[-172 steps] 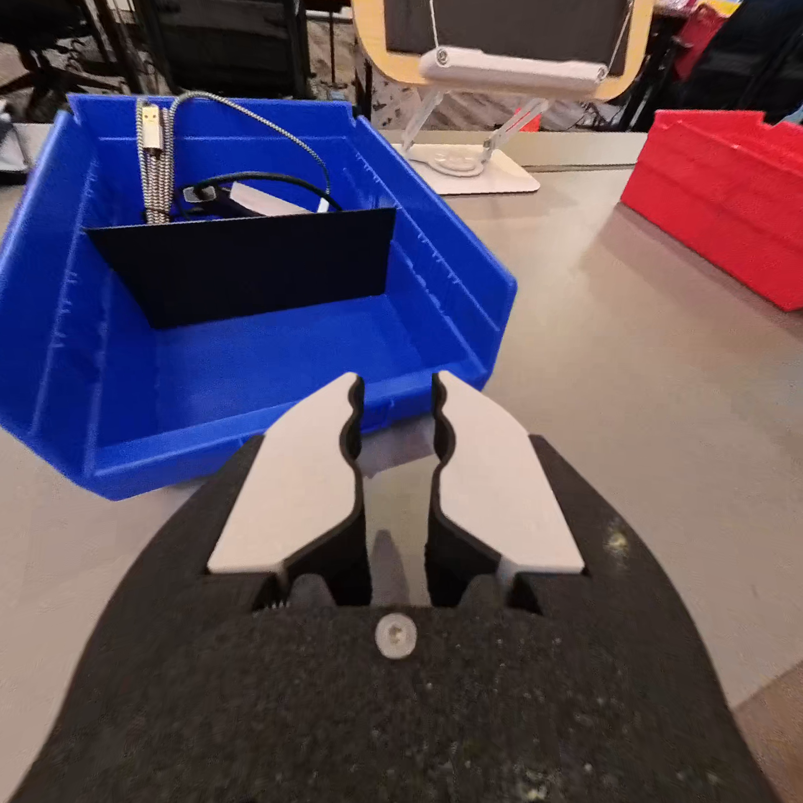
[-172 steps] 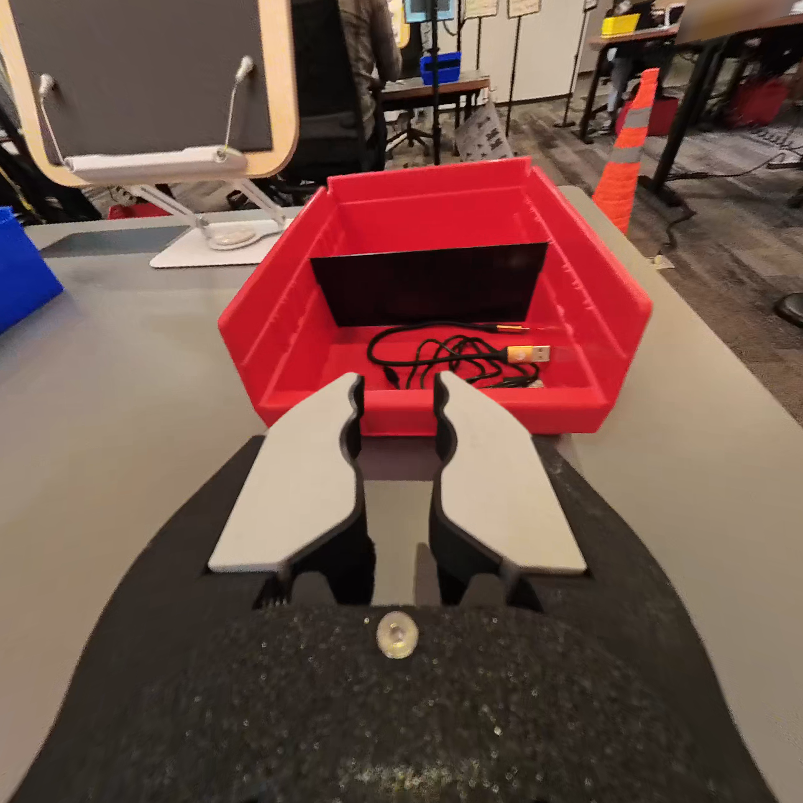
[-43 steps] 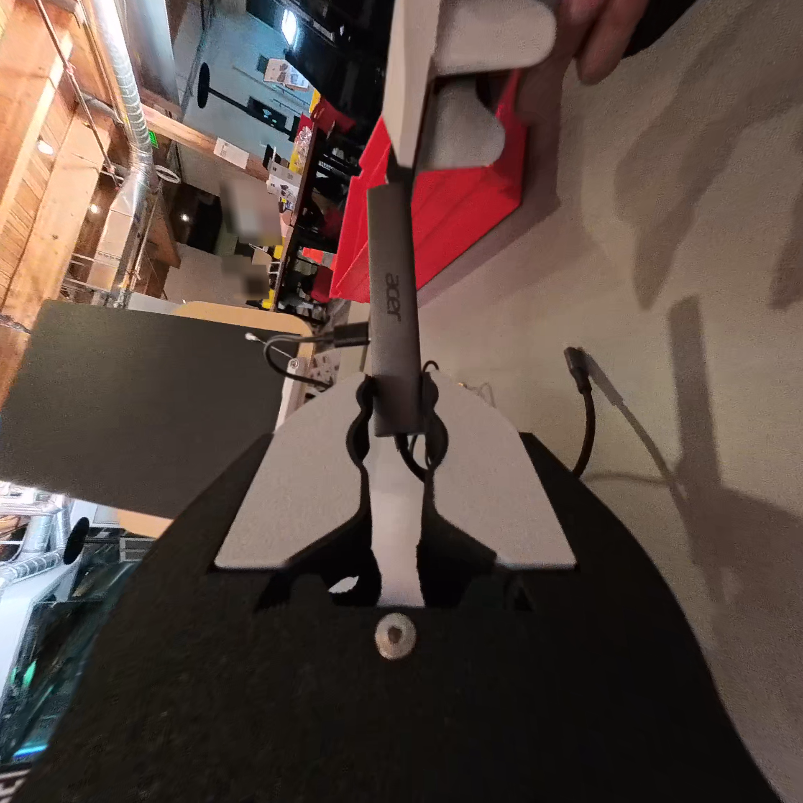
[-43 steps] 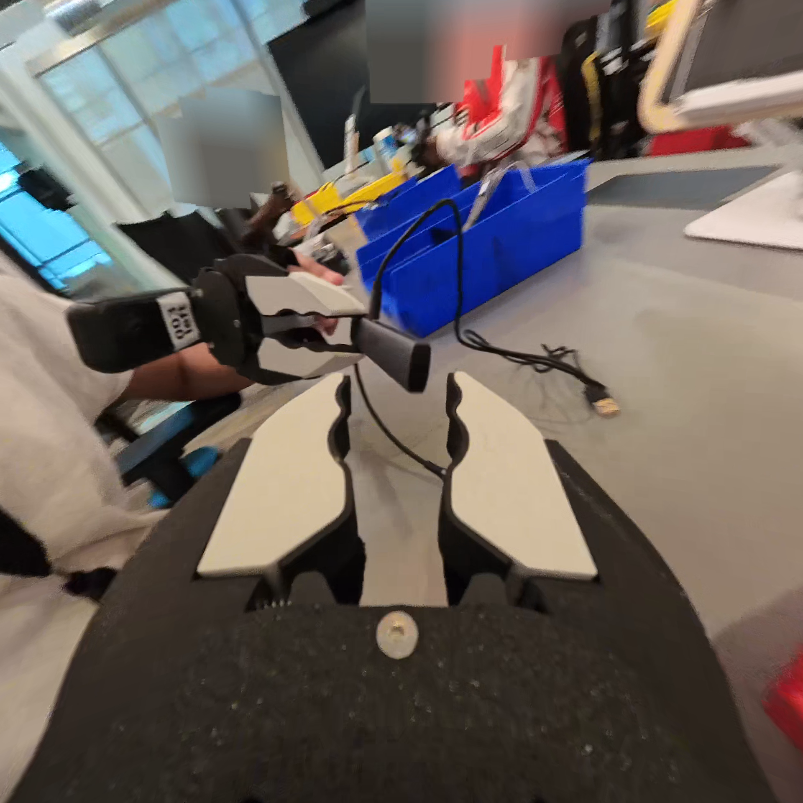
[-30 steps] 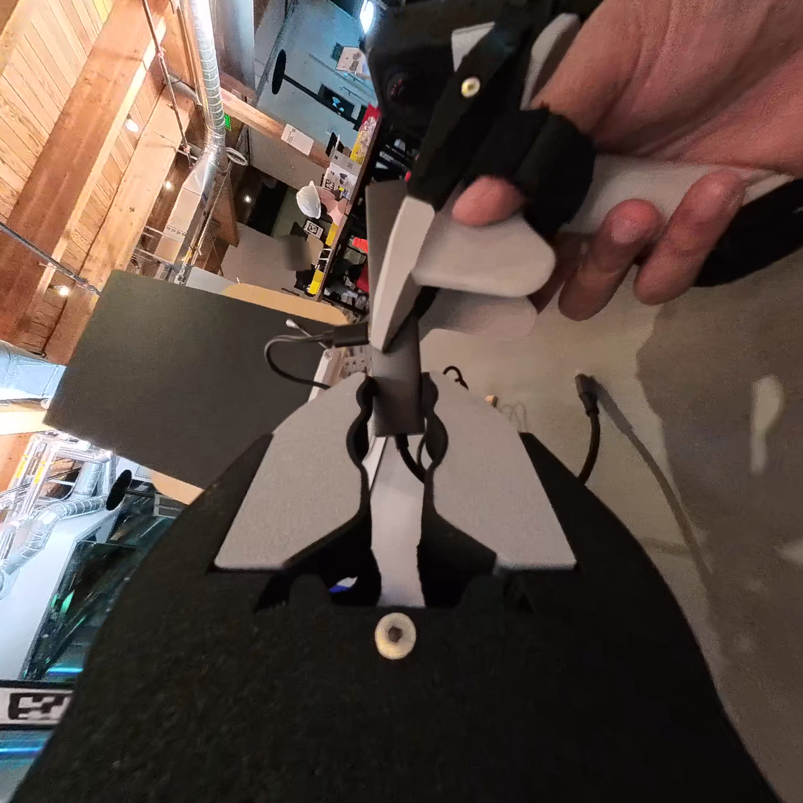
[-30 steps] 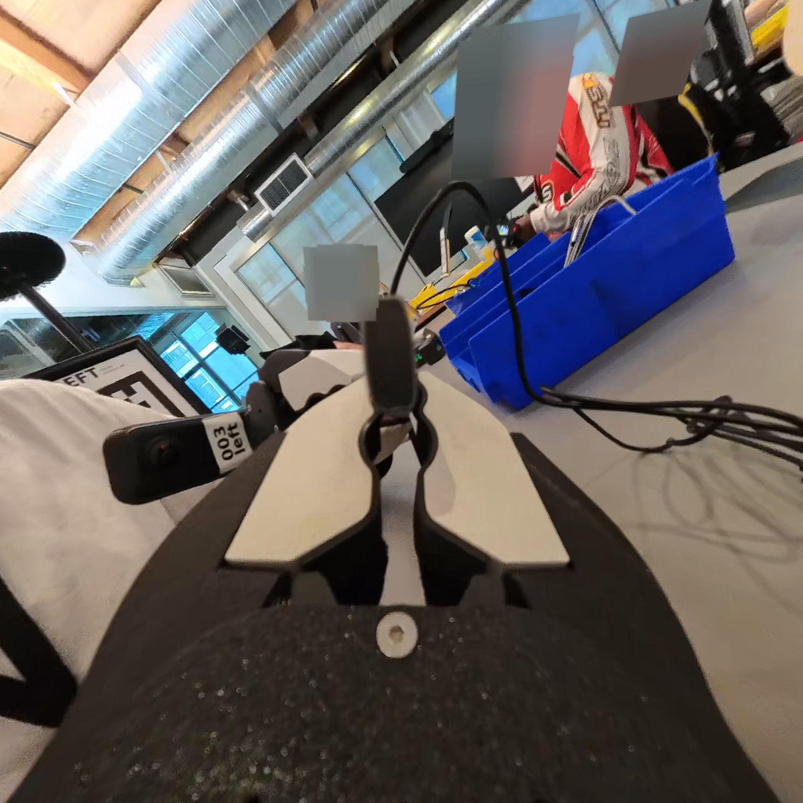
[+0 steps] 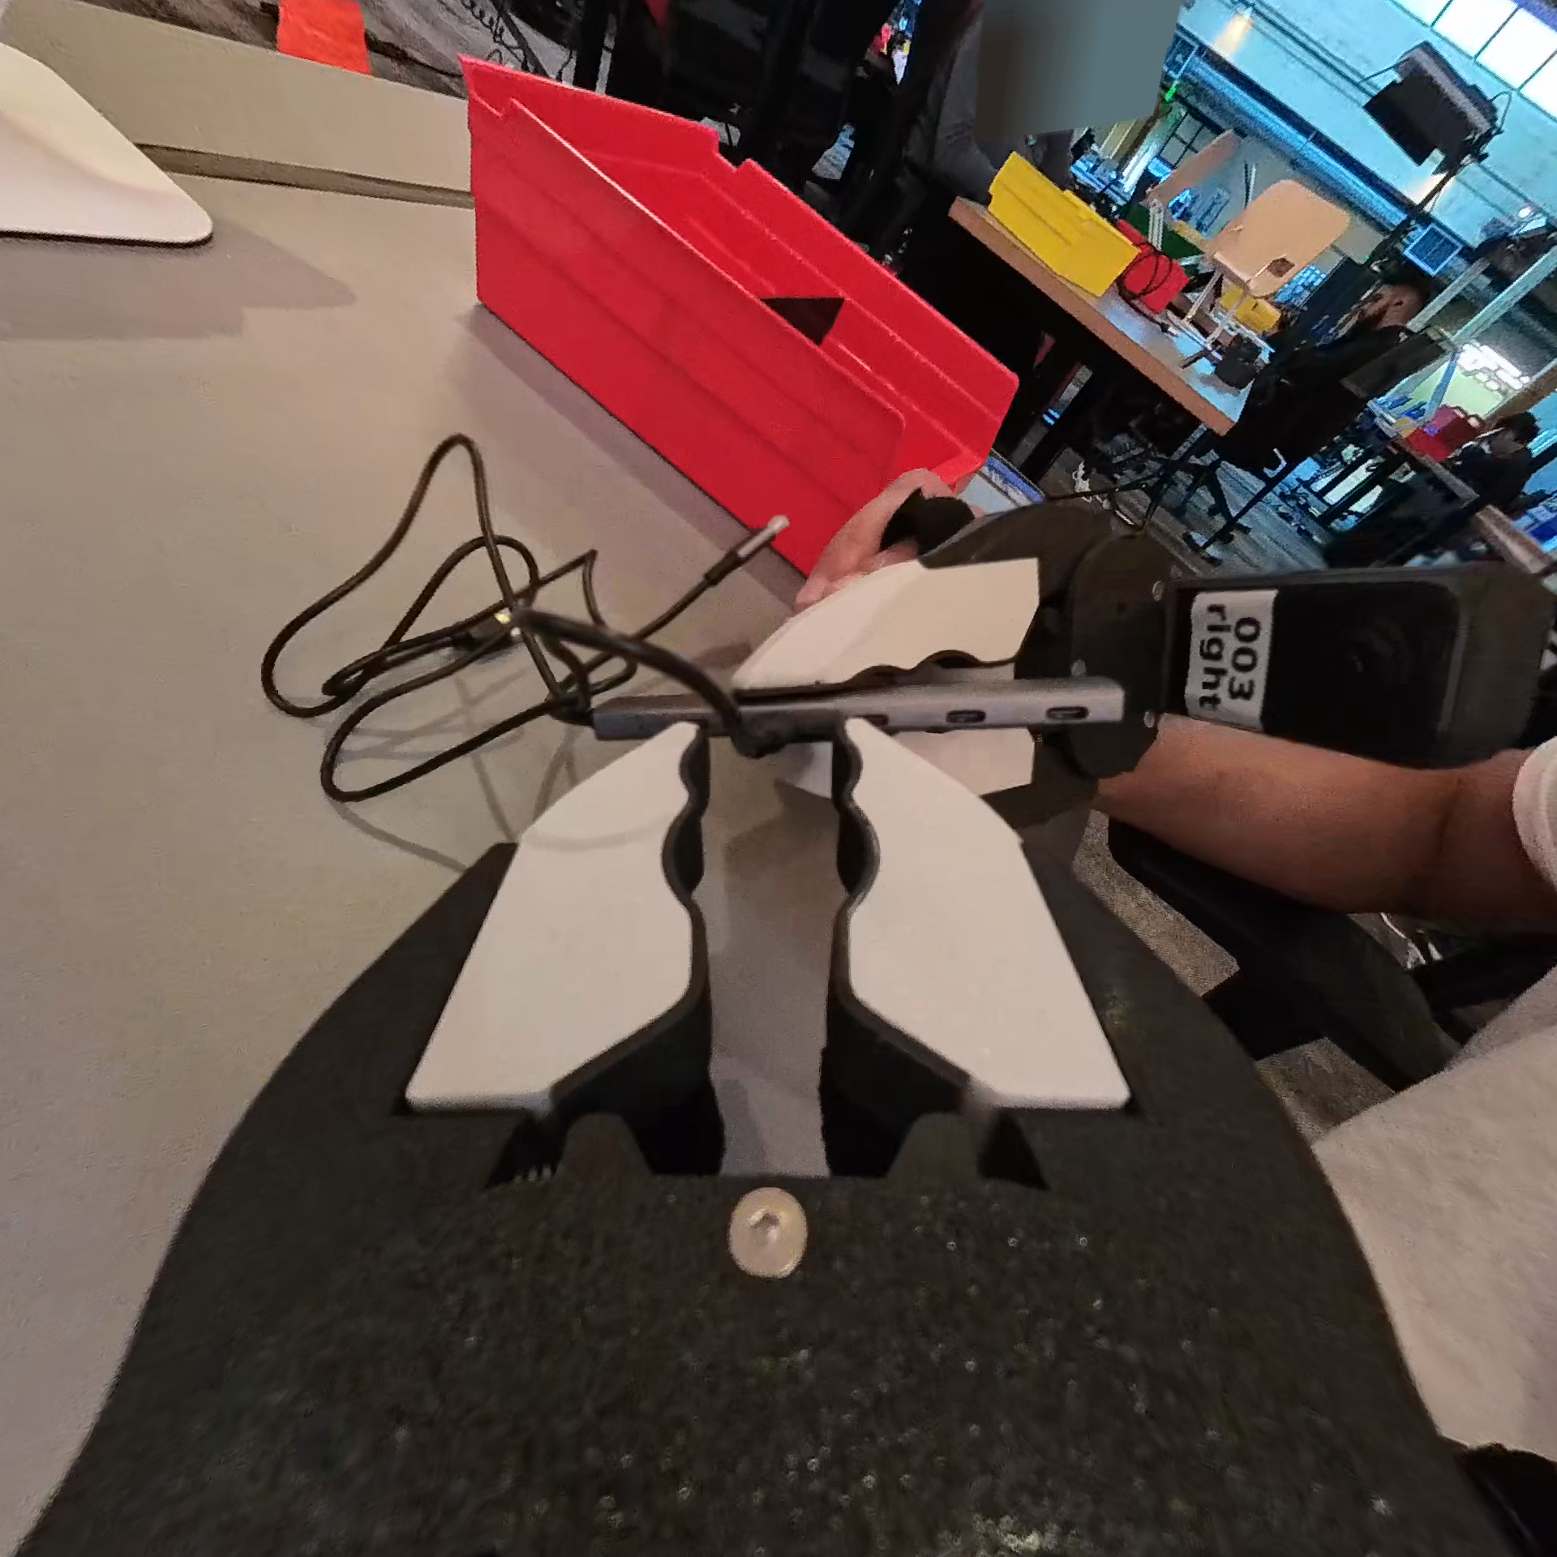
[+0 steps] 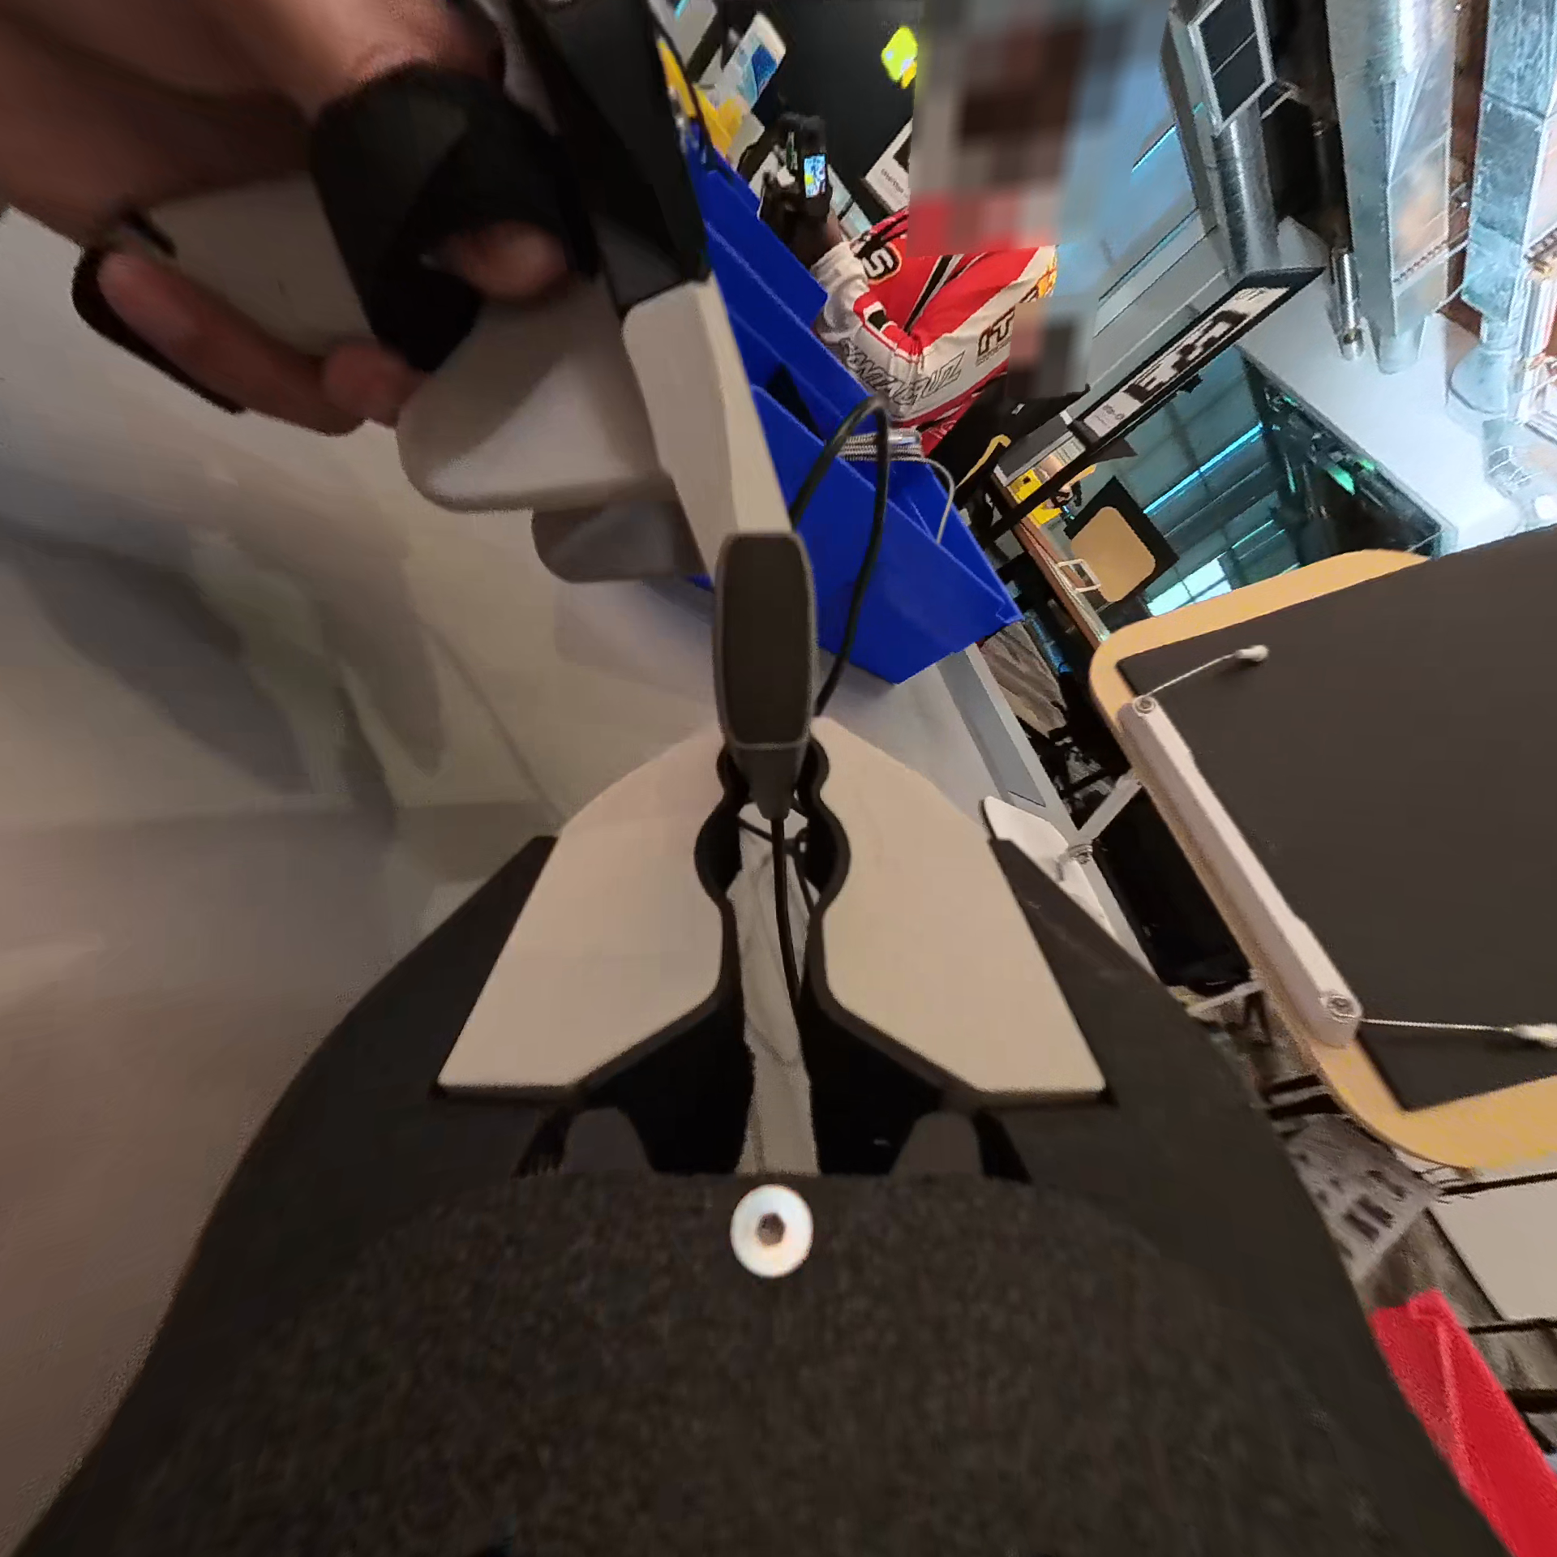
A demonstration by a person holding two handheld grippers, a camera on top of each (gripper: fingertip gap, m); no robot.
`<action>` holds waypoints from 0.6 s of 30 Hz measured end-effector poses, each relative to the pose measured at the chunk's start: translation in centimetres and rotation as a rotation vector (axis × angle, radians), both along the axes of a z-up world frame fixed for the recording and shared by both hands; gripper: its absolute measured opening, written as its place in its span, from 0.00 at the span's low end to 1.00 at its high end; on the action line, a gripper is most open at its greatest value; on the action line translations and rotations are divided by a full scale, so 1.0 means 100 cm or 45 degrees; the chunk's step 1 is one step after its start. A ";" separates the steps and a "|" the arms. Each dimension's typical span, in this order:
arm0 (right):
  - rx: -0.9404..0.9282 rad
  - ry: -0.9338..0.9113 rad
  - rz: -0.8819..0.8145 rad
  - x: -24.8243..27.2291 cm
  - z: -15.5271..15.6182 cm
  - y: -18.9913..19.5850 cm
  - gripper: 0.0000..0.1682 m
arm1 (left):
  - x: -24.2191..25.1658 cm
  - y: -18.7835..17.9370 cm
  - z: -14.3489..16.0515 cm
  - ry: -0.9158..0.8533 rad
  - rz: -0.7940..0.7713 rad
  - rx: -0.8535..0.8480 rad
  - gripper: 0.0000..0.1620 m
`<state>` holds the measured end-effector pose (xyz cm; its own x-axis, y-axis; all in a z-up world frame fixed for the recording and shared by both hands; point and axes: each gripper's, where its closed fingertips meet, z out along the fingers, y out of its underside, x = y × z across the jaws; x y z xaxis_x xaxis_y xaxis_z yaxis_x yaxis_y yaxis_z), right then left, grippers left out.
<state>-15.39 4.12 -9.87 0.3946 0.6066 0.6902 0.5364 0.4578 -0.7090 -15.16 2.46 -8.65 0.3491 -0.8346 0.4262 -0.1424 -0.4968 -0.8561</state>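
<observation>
Hub (image 7: 859,716): grey, slim, lying level, clear of the worktop (image 7: 168,590), close to its near edge. Clenched at one end in the right tongs (image 8: 768,758), flat faces against the two fingers; row of ports on the narrow side facing the left wrist camera.

Left tongs (image 7: 767,741): released, wide gap, tips just short of the hub's mid-length and below it. Contact with the hub: cannot tell. Seen in the right wrist view just beyond the hub's far end, gripped by a hand (image 8: 168,168).

Black cable (image 7: 404,640): leaves the hub's free end, drops to a loose tangle on the worktop left of both tongs. Silver plug tip (image 7: 771,524) near the red bin (image 7: 691,320), apart from its wall.

Room: bare worktop to the left of and behind the tangle. Red bin well behind the hub, long side wall facing it. White stand base (image 7: 76,185) at the far left. Blue bin (image 8: 885,556) beyond the left tongs. Dark board with pale wooden rim (image 8: 1348,800) at the right of the right wrist view.
</observation>
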 end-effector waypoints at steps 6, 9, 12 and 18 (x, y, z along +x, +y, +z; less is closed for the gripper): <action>0.091 -0.074 0.013 -0.002 0.002 -0.006 0.06 | 0.002 -0.002 -0.006 0.012 -0.049 -0.022 0.09; 0.099 -0.095 0.023 -0.003 -0.002 -0.008 0.06 | 0.001 -0.004 -0.009 0.038 -0.070 -0.021 0.07; 0.129 -0.103 0.031 -0.002 -0.001 -0.010 0.06 | 0.001 -0.006 -0.009 0.038 -0.078 -0.006 0.07; 0.113 -0.057 -0.027 -0.002 -0.005 -0.007 0.06 | -0.001 0.000 -0.013 0.166 0.011 0.115 0.06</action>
